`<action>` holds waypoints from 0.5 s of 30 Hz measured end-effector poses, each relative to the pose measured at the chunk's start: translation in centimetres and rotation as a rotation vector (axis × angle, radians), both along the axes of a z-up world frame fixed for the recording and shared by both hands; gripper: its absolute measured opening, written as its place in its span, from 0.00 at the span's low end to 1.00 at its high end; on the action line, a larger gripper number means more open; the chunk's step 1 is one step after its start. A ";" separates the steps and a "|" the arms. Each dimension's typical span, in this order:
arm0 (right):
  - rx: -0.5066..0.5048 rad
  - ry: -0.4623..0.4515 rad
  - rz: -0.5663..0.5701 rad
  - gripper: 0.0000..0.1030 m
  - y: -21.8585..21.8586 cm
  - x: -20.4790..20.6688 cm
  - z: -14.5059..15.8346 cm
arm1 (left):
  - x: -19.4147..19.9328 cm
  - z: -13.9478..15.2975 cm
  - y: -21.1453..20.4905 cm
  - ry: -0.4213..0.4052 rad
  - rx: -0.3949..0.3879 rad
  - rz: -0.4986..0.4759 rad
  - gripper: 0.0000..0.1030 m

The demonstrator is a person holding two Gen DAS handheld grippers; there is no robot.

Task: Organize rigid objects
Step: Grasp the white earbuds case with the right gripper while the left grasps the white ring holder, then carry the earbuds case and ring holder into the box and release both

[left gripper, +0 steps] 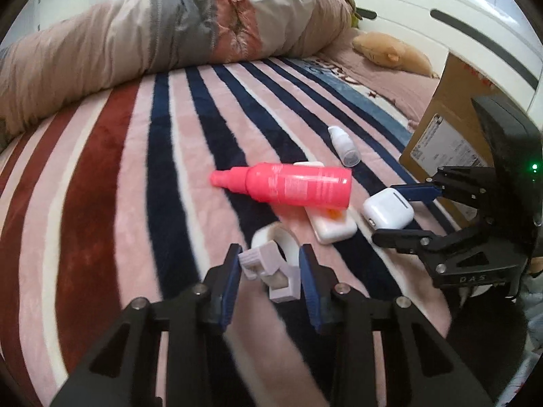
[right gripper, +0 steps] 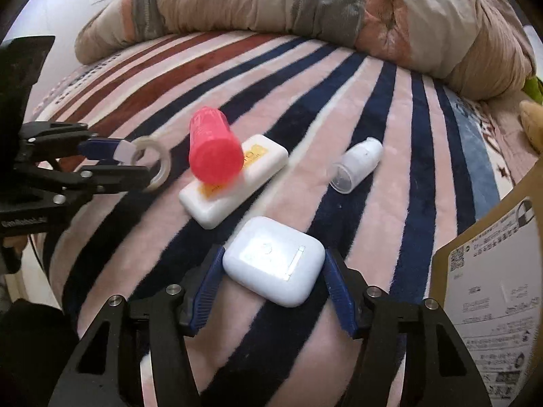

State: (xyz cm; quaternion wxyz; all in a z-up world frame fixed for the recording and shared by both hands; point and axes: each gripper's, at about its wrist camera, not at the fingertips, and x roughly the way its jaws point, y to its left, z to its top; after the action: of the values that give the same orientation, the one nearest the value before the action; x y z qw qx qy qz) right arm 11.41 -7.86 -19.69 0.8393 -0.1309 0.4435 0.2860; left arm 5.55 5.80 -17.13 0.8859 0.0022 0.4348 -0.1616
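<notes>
On the striped blanket lie a pink spray bottle (left gripper: 288, 185) (right gripper: 213, 146) resting on a white flat case (left gripper: 334, 229) (right gripper: 234, 183), a small white pump bottle (left gripper: 343, 146) (right gripper: 356, 164) and a white earbud case (left gripper: 388, 212) (right gripper: 274, 259). My left gripper (left gripper: 270, 266) (right gripper: 130, 161) is shut on a tape dispenser (left gripper: 271, 264) with its clear tape roll (right gripper: 152, 162). My right gripper (right gripper: 274, 283) (left gripper: 404, 213) has its jaws against both sides of the earbud case.
A cardboard box (left gripper: 448, 135) (right gripper: 492, 305) with a shipping label stands at the right. A rolled duvet (left gripper: 169, 44) (right gripper: 305, 3) lies across the far side of the bed. A plush toy (left gripper: 390, 52) sits by the white headboard (left gripper: 458, 17).
</notes>
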 end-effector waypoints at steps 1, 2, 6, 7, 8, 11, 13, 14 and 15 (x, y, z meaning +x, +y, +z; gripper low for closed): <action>0.013 -0.009 0.008 0.54 -0.1 -0.5 0.6 | -0.4 0.3 0.2 -0.007 -0.001 0.003 0.30; 0.031 -0.024 0.025 0.54 -0.2 -1.2 1.7 | -0.8 0.8 0.3 -0.018 0.002 0.000 0.30; 0.115 -0.116 0.088 0.54 -1.2 -4.8 8.1 | -1.6 1.7 -0.3 -0.036 0.033 -0.017 0.30; 0.145 -0.155 0.090 0.54 -2.0 -5.8 10.4 | -1.6 1.6 -0.4 -0.034 0.039 -0.018 0.30; 0.177 -0.192 0.082 0.54 -3.2 -6.7 12.7 | -1.7 1.6 -0.6 -0.029 0.042 -0.018 0.30; 0.233 -0.281 0.020 0.54 -7.1 -8.3 17.7 | -2.1 1.8 -0.9 -0.032 0.041 -0.020 0.30; 0.224 -0.314 -0.064 0.54 -10.8 -8.5 19.8 | -2.4 2.2 -1.2 -0.040 0.049 -0.024 0.30; 0.214 -0.304 -0.107 0.54 -12.5 -8.3 20.1 | -2.6 2.5 -1.3 -0.047 0.054 -0.025 0.30; 0.195 -0.284 -0.137 0.54 -13.8 -7.9 19.9 | -2.8 2.9 -1.4 -0.052 0.056 -0.027 0.30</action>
State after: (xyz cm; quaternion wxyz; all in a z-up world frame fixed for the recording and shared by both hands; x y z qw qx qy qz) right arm 3.52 -21.62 0.25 0.9196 -0.0575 0.2986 0.2486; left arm 2.77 4.40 -14.23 0.8942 0.0369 0.4161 -0.1613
